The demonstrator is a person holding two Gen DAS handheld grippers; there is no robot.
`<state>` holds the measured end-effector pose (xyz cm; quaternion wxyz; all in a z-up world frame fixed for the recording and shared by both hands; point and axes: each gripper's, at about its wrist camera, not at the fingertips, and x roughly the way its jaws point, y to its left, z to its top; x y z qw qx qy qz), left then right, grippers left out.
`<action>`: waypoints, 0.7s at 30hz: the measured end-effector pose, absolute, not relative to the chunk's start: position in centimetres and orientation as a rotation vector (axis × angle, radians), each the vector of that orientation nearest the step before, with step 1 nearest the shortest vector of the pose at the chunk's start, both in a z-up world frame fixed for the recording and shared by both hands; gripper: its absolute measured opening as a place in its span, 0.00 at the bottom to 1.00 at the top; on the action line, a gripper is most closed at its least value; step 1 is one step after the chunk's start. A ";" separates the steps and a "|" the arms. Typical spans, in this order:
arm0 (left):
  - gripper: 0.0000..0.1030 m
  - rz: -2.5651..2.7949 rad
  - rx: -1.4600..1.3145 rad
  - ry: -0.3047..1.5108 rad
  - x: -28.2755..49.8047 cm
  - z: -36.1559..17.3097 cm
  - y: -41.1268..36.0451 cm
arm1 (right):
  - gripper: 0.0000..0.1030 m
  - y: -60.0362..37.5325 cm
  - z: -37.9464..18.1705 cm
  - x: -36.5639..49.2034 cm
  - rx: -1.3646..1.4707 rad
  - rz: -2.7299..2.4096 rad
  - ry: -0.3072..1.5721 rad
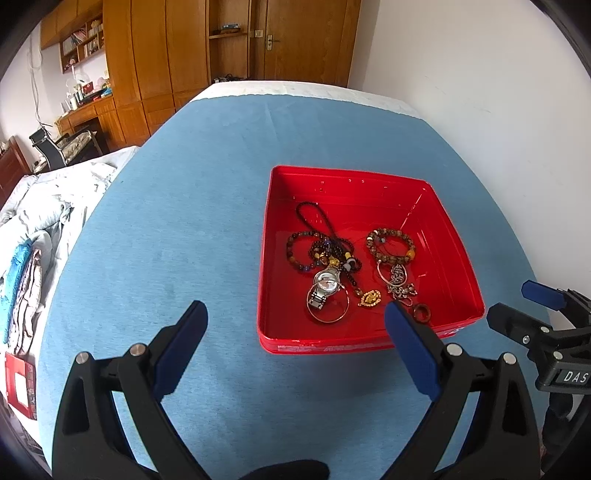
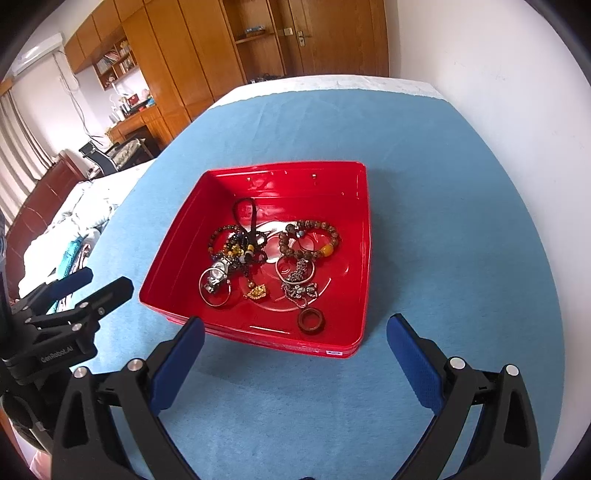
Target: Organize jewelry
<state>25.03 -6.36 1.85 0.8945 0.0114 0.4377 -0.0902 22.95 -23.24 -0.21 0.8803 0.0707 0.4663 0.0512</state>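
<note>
Near the red tray (image 2: 364,236), both tools, left tool (image 1: 295,325) and right tool (image 2: 295,336), gape wide, empty.

- A white wall (image 1: 461,92) ran along the right side of the room, bright in daylight.
- Tall wooden wardrobes (image 1: 155,55) filled the far wall, with a wooden door (image 1: 306,37) beside them carrying a metal handle.
- An open shelf niche (image 2: 255,31) sat between the wardrobe panels.
- A wall-mounted bookshelf (image 1: 83,40) held books above a cluttered wooden desk (image 1: 86,107).
- A black office chair (image 1: 48,146) stood near the desk.
- A blue cloth (image 1: 184,221) covered the work surface, with a white edge at its far end.
- Rumpled pale bedding (image 1: 40,206) lay to the left.
- Striped curtains (image 2: 18,129) hung at the far left in the right wrist view.
</note>
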 end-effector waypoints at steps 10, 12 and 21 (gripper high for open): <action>0.93 -0.193 0.026 0.891 24.2 2.6 -6.4 | 0.96 -22.5 0.6 22.0 0.128 0.114 0.947; 0.93 -0.195 0.026 0.893 24.2 2.6 -6.4 | 0.96 -22.4 0.6 22.0 0.127 0.114 0.948; 0.93 -0.197 0.031 0.883 24.1 2.7 -6.4 | 0.96 -22.4 0.6 22.0 0.126 0.115 0.950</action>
